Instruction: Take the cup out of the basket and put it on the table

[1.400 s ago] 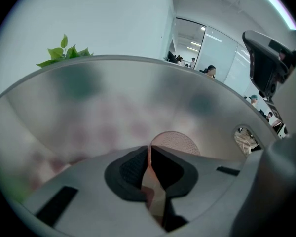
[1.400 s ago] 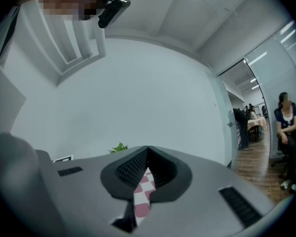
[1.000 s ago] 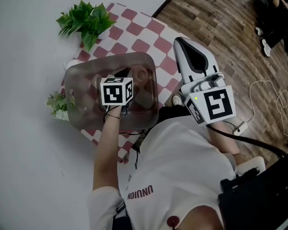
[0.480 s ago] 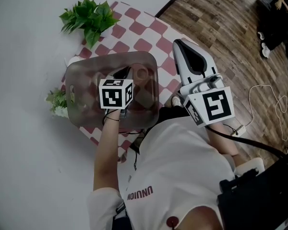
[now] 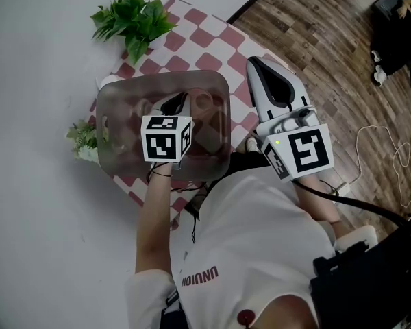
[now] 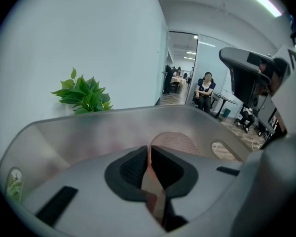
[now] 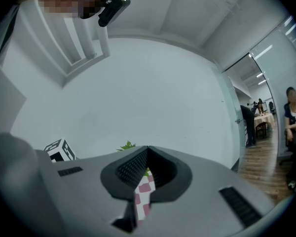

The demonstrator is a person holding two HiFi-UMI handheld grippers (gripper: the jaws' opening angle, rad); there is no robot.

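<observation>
- Two claws are mine: my left gripper [image 6: 149, 152] is down inside the grey basket [image 5: 113, 98], left of centre in the head view; my right gripper [image 7: 144, 168] hangs at centre right, off the job.
- Both have their jaws drawn nearly together. Only a thin slit shows between each pair, and I see nothing held in either.
- The cup [image 6: 177, 143] is in the basket, a pinkish rounded shape just past my left tips. It sits right of centre in the left gripper view and in the upper right part of the basket from above.
- The step in hand, as I judge it, is the grasp itself, and shut jaws won't take a cup. I should spread them first, while there is room between my tips and it.
- I would then set one jaw inside the rim and one outside. Closing should be gentle, as a light cup may tip or skate along the basket floor.
- The lift should go straight up until the cup clears the basket wall.
- The bare checked table [image 5: 212, 43] at upper centre, beyond the basket, looks a fair landing place, clear of the plant [image 5: 133, 22].
</observation>
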